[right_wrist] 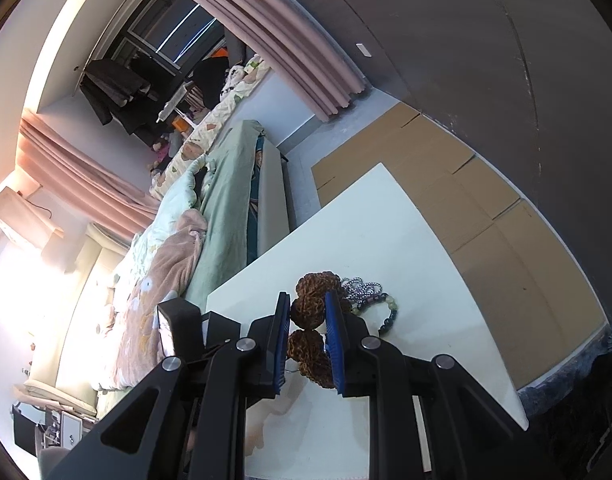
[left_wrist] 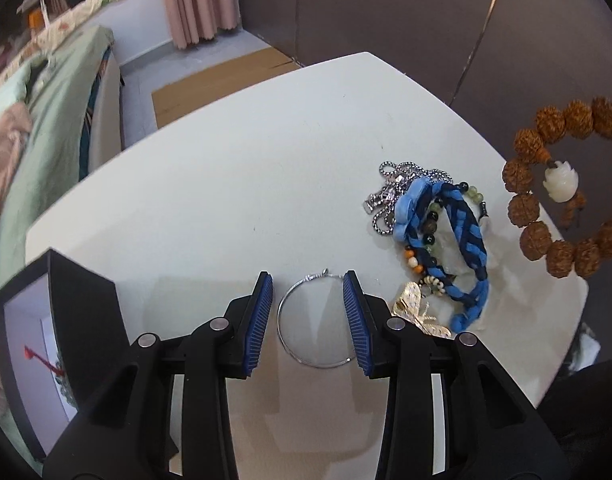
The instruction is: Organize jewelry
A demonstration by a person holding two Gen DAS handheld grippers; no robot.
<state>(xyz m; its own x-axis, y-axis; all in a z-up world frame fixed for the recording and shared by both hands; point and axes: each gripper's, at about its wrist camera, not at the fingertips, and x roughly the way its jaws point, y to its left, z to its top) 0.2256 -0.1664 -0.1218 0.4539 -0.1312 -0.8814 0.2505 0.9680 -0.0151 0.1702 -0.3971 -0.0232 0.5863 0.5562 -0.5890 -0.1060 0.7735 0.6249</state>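
A thin silver hoop [left_wrist: 320,365] lies flat on the white table [left_wrist: 225,200], between the blue pads of my left gripper [left_wrist: 308,280]. The pads straddle it without a visible squeeze, and its right side runs under the right pad. To the right sits a pile: a blue braided bracelet [left_wrist: 472,236], a silver chain [left_wrist: 390,192], a dark-and-green bead bracelet [left_wrist: 434,220] and a gold butterfly brooch [left_wrist: 414,304]. My right gripper [right_wrist: 307,300] is shut on a brown knobbly bead bracelet [right_wrist: 310,344]. That bracelet hangs in the air right of the pile [left_wrist: 566,192], with a white carved bead.
An open black box [left_wrist: 77,300] with a pale lining stands at the table's left front corner. A bed with green bedding [left_wrist: 53,120] runs along the table's left side. Flattened cardboard [right_wrist: 466,200] covers the floor beyond the table, below a dark wall.
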